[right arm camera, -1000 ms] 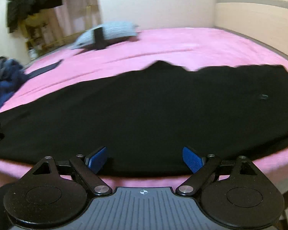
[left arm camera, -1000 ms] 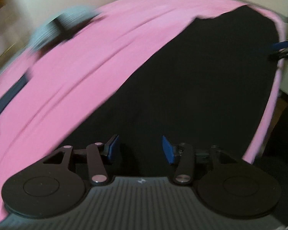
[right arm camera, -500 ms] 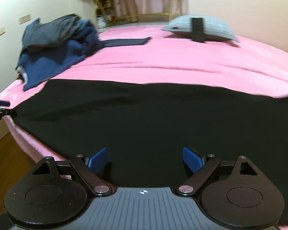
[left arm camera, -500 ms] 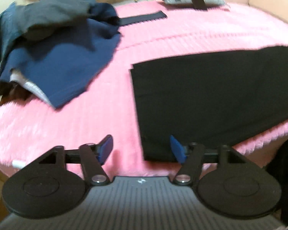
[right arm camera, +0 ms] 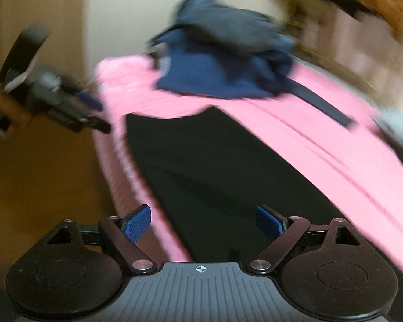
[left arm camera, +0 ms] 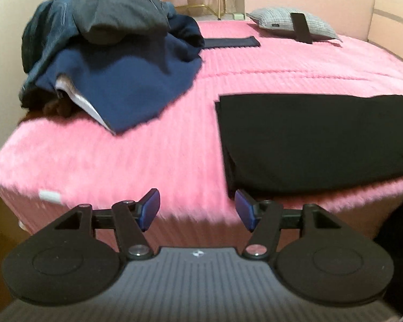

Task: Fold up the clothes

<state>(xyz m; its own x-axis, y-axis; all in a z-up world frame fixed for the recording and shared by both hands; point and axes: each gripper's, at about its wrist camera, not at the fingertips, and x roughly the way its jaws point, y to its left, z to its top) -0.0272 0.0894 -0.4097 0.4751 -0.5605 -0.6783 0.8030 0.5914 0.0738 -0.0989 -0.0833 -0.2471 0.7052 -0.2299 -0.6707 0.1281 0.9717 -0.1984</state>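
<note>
While the black garment (left arm camera: 317,139) lay flat along the near edge of the pink bed (left arm camera: 161,145), filling the right half of the left wrist view, its straight left edge sat just above the right fingertip of the left gripper (left arm camera: 197,209). That gripper's blue-padded fingers (left arm camera: 149,208) were spread apart with nothing between them, hovering in front of the bed's side and not touching the cloth. In the blurred right wrist view the same black garment (right arm camera: 215,166) ran from the centre of the frame down toward the lower right, and the right gripper (right arm camera: 202,222) was likewise spread wide and empty, its fingers hanging over the garment's near end; contact could not be judged. The left gripper (right arm camera: 64,107) showed at the left of that frame, held in a hand (right arm camera: 2,99), off the bed's edge. A heap of blue and grey clothes (left arm camera: 115,61) rested on the bed at the upper left of the left wrist view, well apart from the garment. A dark folded strip (left arm camera: 229,42) and a grey pillow (left arm camera: 290,24) lay farther back.
</note>
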